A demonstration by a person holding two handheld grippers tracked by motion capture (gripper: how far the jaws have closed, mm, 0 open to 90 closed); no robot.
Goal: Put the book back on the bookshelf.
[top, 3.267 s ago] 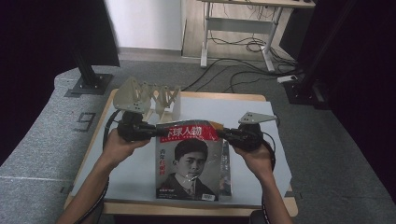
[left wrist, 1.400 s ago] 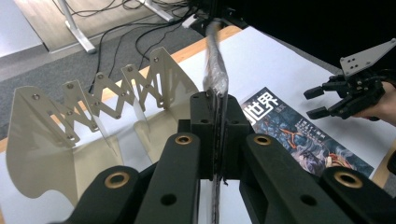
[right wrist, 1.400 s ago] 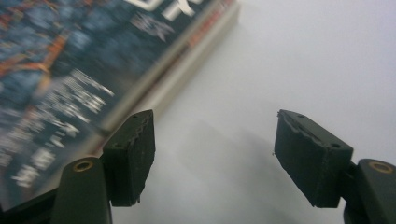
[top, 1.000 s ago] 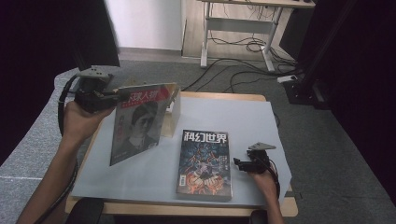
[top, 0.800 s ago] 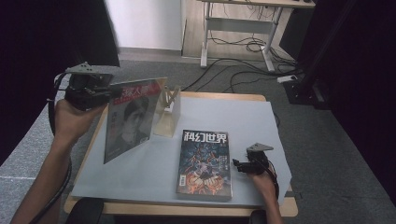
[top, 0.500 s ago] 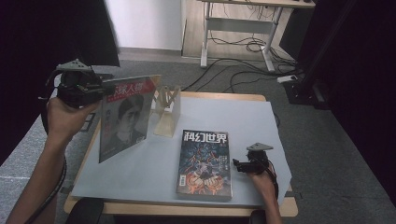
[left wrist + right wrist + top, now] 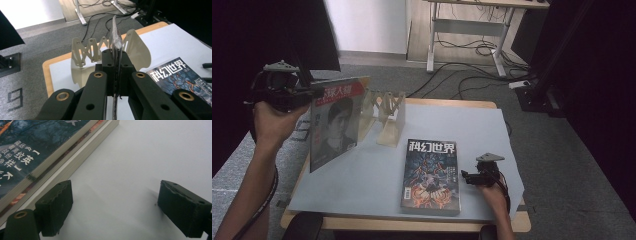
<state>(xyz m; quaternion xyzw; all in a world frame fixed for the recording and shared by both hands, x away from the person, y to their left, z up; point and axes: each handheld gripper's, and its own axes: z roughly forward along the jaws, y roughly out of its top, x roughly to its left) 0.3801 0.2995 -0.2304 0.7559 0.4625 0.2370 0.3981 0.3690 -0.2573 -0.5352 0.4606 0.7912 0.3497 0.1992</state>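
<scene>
Magazine held edge-on in the left gripper, off the table's left side beside the rack.

Your left gripper (image 7: pixel 314 92) is clamped tight on the top edge of the magazine (image 7: pixel 334 122), which hangs upright and glossy, its lower corner near the mat (image 7: pixel 377 175). Judged thin, light and floppy: it will likely sag or swing if you tilt it, and the slick cover could slip. Keep the grip near the spine edge and lower it straight into a slot of the rack (image 7: pixel 384 115). Your right gripper (image 7: pixel 467 176) rests on the mat just beside the stack (image 7: pixel 431 177), its jaws wide apart and having just been opening, with nothing between them.
</scene>
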